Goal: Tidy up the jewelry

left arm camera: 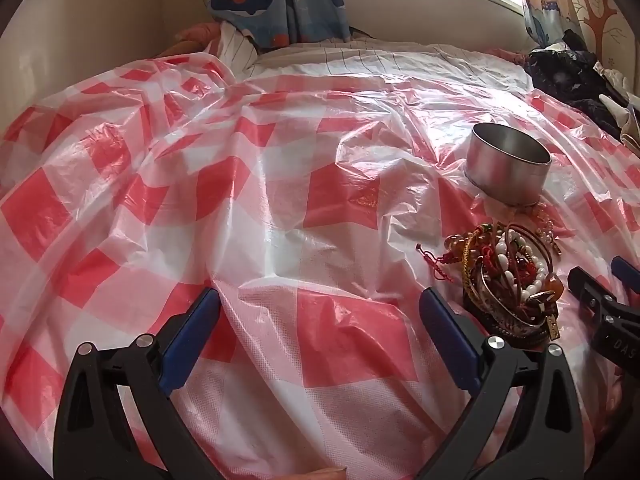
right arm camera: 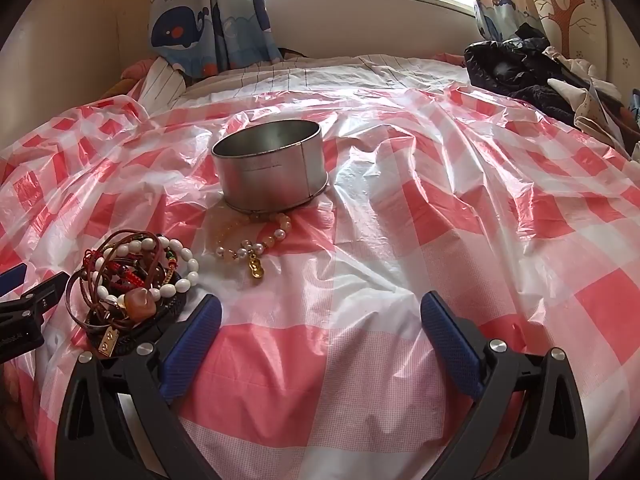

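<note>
In the left wrist view the left gripper (left arm camera: 320,312) hangs over the red-and-white checked plastic sheet (left arm camera: 200,200), jaws wide apart with nothing between them. The jewelry pile (left arm camera: 508,276) (beads, bangles, cords tangled together) lies at lower right, below the round metal tin (left arm camera: 508,168). In the right wrist view the right gripper (right arm camera: 320,316) also gapes empty; a pearl bracelet (right arm camera: 252,244) touches the tin's base at centre left.
</note>
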The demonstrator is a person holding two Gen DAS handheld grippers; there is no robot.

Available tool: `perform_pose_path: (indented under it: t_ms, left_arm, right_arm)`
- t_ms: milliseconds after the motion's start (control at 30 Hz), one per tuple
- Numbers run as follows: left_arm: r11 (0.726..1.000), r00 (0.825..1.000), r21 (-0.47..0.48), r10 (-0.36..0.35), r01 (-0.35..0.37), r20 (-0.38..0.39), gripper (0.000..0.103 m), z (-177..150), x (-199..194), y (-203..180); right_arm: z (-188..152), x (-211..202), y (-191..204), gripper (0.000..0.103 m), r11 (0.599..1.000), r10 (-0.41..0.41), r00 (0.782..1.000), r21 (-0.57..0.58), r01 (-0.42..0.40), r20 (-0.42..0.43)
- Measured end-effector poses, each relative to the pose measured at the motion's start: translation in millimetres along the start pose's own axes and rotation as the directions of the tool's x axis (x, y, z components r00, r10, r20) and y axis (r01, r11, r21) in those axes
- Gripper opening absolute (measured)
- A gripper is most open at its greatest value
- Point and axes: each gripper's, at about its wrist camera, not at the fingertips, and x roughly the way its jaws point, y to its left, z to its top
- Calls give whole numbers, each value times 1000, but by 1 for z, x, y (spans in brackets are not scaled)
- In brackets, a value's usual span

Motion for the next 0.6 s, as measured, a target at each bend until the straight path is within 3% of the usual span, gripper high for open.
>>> perform_pose_path:
  t_ms: [600]
  left_arm:
    - [999, 997, -29, -15, 13, -76, 96, -6, 13, 4]
  right_arm:
    - [0, 0, 0, 95, 1000, 0, 1000, 0, 0, 0]
